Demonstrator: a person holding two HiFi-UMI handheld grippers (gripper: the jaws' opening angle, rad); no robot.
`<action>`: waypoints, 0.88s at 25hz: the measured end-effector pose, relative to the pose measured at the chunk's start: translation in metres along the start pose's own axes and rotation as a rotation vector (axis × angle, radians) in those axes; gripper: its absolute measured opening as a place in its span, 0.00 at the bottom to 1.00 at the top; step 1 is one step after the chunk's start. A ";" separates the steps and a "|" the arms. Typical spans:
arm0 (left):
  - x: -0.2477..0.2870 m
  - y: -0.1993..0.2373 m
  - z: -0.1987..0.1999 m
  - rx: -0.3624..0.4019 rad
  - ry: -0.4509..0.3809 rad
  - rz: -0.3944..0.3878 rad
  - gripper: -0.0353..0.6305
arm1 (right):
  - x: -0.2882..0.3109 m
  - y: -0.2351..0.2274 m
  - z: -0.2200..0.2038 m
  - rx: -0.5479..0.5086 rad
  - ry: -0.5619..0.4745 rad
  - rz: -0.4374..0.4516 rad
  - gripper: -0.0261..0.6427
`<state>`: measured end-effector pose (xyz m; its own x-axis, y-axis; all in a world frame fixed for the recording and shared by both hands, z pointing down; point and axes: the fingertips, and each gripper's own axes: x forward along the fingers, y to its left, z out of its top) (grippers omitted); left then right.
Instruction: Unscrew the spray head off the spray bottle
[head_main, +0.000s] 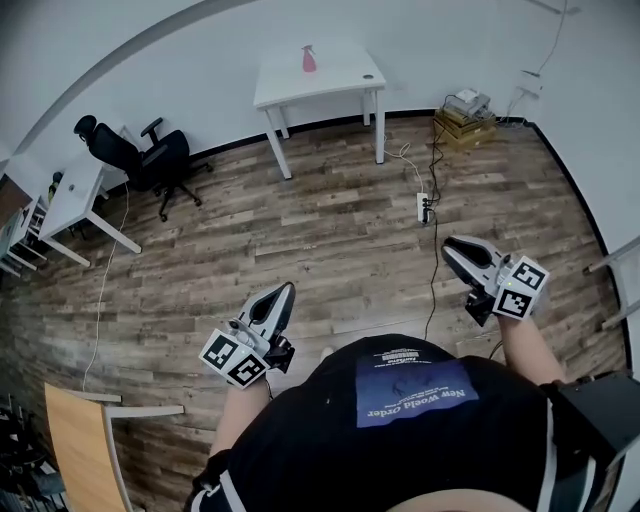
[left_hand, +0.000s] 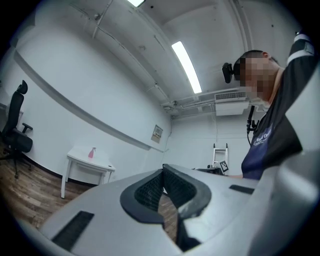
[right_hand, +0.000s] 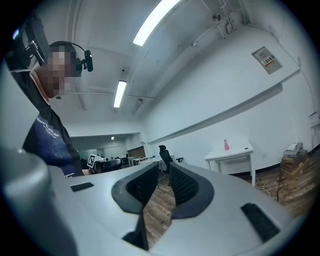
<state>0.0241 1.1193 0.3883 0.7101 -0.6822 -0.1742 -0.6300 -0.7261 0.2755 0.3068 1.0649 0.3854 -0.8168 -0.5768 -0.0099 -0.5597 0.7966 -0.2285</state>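
Bottle (head_main: 309, 59), pink, stands on the white table (head_main: 340, 80), well ahead of both grippers and too small to show detail. Left gripper (head_main: 289, 288) has its jaws closed together on nothing. Right gripper (head_main: 447, 244) has its jaws a narrow slit apart, nothing between them.

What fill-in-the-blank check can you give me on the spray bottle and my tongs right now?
The ____ plastic spray bottle stands on the white rectangular table.
The black swivel office chair stands to that table's ____ in the head view.
The left tongs and right tongs hold ____.
Missing: pink; left; nothing.
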 end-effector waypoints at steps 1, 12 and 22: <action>-0.002 0.018 0.006 0.006 -0.005 -0.007 0.04 | 0.019 -0.001 0.004 -0.001 -0.009 -0.003 0.10; -0.026 0.177 0.063 0.031 0.008 -0.056 0.04 | 0.181 -0.010 0.021 0.007 -0.036 -0.058 0.10; -0.010 0.242 0.062 0.006 0.017 0.022 0.04 | 0.259 -0.058 0.021 0.040 -0.010 0.013 0.10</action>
<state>-0.1556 0.9449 0.3978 0.7015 -0.6962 -0.1520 -0.6470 -0.7117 0.2737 0.1304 0.8656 0.3758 -0.8222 -0.5687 -0.0229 -0.5432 0.7960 -0.2672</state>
